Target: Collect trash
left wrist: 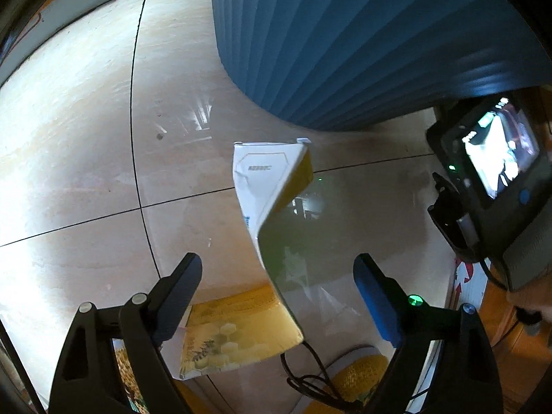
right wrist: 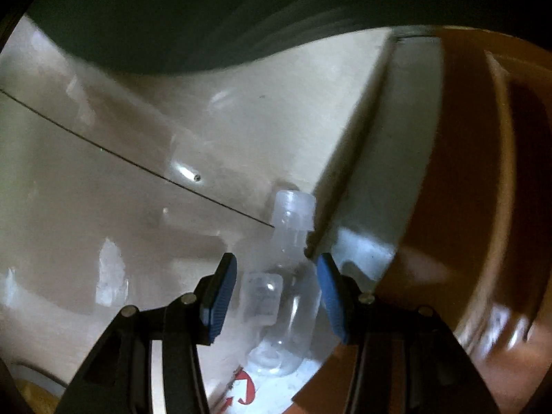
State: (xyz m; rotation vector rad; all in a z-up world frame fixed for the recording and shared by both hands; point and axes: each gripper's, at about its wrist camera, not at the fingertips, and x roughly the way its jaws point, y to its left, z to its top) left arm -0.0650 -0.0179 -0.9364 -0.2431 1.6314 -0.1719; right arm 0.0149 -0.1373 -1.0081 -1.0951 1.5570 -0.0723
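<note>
Glossy cardboard carton (left wrist: 272, 207) ahead of matt black fingers (left wrist: 179, 289); clear plastic bottle (right wrist: 289, 276); polished floor tiles (left wrist: 86, 138).

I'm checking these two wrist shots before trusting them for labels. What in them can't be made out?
- Left wrist view: the print on the carton is too small to read, and the left gripper covers its near end.
- Right wrist view: motion blur leaves it unclear whether the right gripper touches the clear bottle.
- Right wrist view: the red-marked sheet is cut off by the frame edge.
</note>
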